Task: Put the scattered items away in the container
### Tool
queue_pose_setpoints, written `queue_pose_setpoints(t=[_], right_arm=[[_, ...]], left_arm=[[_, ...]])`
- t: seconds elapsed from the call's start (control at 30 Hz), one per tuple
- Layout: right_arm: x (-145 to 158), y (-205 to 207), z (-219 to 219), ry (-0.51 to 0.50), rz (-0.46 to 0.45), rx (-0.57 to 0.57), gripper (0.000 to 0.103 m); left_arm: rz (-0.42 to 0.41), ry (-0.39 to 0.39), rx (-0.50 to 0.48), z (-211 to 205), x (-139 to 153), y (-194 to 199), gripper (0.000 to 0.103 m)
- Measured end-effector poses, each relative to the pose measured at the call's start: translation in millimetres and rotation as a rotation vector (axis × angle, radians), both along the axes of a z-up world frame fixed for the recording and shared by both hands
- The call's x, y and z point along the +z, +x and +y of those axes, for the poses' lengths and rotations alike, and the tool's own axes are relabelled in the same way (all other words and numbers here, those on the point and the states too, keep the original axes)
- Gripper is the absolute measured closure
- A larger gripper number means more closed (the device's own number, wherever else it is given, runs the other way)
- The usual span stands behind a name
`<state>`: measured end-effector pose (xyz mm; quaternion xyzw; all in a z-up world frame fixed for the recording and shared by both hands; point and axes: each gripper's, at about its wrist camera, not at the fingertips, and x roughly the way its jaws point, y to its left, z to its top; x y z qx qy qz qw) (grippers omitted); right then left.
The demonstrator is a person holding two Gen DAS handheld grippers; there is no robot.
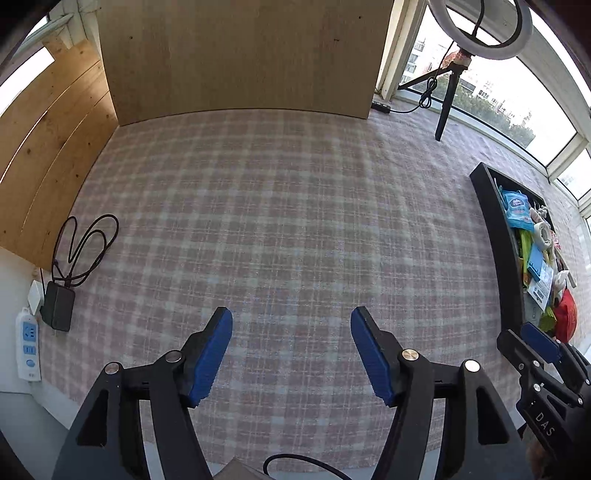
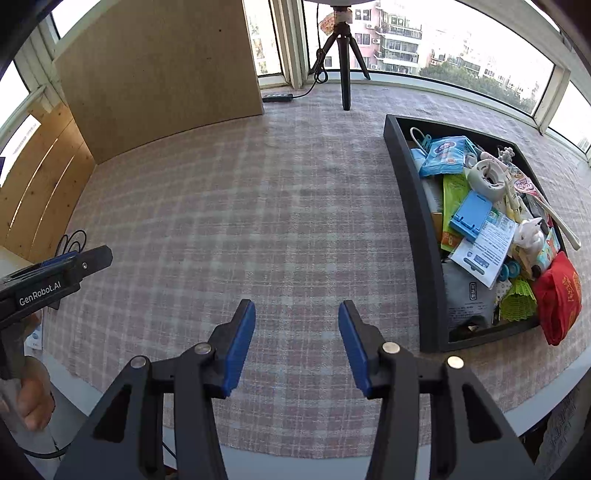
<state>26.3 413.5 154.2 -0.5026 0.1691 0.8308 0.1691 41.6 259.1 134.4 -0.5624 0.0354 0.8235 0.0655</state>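
A checked cloth (image 1: pixel 280 206) is spread over the table; a tripod (image 2: pixel 345 62) is stood far off, a power strip (image 1: pixel 28 345) left.

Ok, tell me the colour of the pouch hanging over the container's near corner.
Red pouch with gold print, clearest in the right wrist view, draped over the black container.

ring light (image 1: pixel 480 33) cropped at top

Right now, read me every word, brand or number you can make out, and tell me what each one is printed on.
"GenRobot.AI": on the side of the left tool, seen from the right wrist.
"DAS": on the body of the right tool, seen from the left wrist; the letters run on out of sight.
Print on the blue packet, the white leaflet, the grey pack and the red pouch in the black tray: too small or blurred.
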Motion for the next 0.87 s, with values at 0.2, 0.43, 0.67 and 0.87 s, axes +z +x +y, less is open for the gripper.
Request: queue_pose_setpoints(t=[0.2,0.43,0.67,0.87], right_arm=[[-9,-27,-42,-0.025,0.024,0.036,0.056],[-23,-45,-74,-0.023,0.018,0.058,0.055],[-40,-52,-79,-0.054,-0.008,0.048,0.055],[-50,-55,-77,-0.051,-0.024,0.041,0.055]], left_arm=[[-0.016,-0.015,0.009,-23,-18,7,0.039],[-0.018,-0.016,0.036,-42,-34,8,0.039],[-0.040,-0.015,0.051,-51,-49,3,0.034],[-0.029,-0.026,0.044,-48,-58,-6,0.034]])
